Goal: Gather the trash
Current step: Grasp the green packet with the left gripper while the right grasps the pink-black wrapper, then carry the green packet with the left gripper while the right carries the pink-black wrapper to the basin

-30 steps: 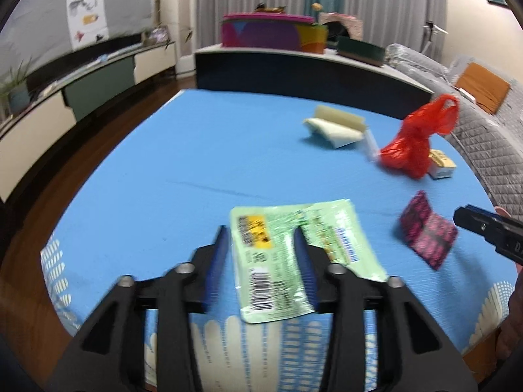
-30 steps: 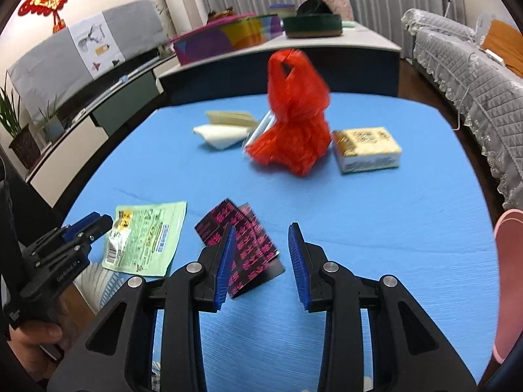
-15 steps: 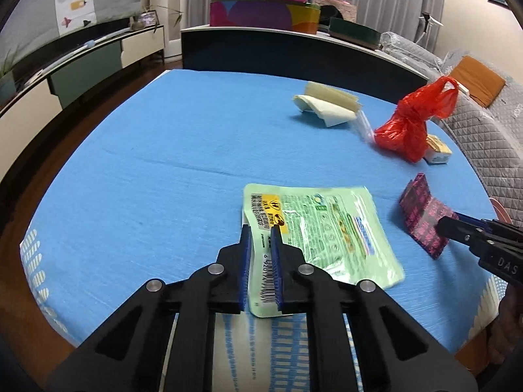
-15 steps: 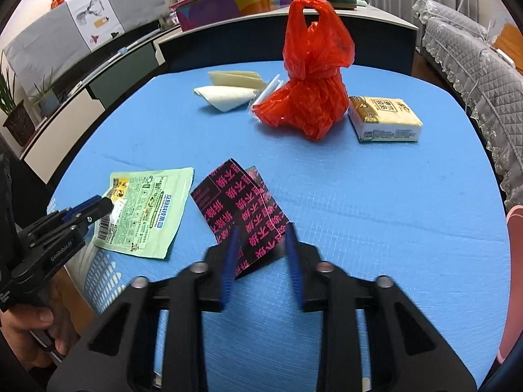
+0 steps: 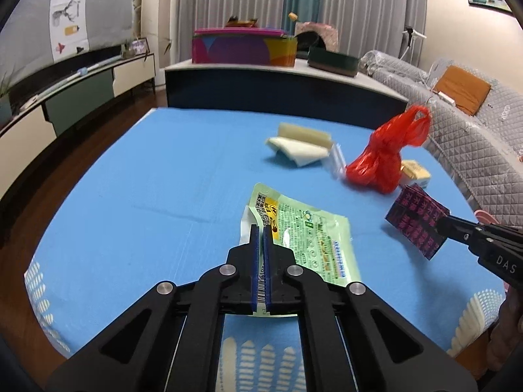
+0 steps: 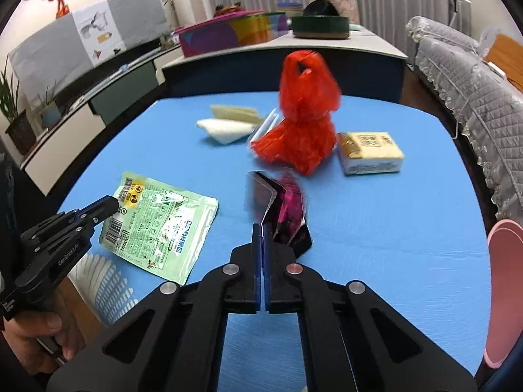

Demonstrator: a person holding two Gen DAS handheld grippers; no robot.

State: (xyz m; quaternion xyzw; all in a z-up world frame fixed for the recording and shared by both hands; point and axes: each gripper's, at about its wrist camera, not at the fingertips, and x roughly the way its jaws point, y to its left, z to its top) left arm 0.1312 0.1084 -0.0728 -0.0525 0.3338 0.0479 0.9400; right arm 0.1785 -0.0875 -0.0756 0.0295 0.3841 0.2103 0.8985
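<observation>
Pinching the green packet [image 5: 304,241] in my left fingers [image 5: 252,254] and the black-pink wrapper [image 6: 287,215] in my right fingers [image 6: 256,254], the rest uncollected at the worktop's [image 5: 147,179] far edge

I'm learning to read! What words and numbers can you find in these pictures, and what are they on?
"DAS": on the right tool, the rest cut off.
"CenRobot.AI": on the left tool.
Green wrapper: blue characters, a barcode and small print, too blurred to read.
Black and pink wrapper: pink characters, too blurred.
Yellow pack: a square code, print too small.
</observation>
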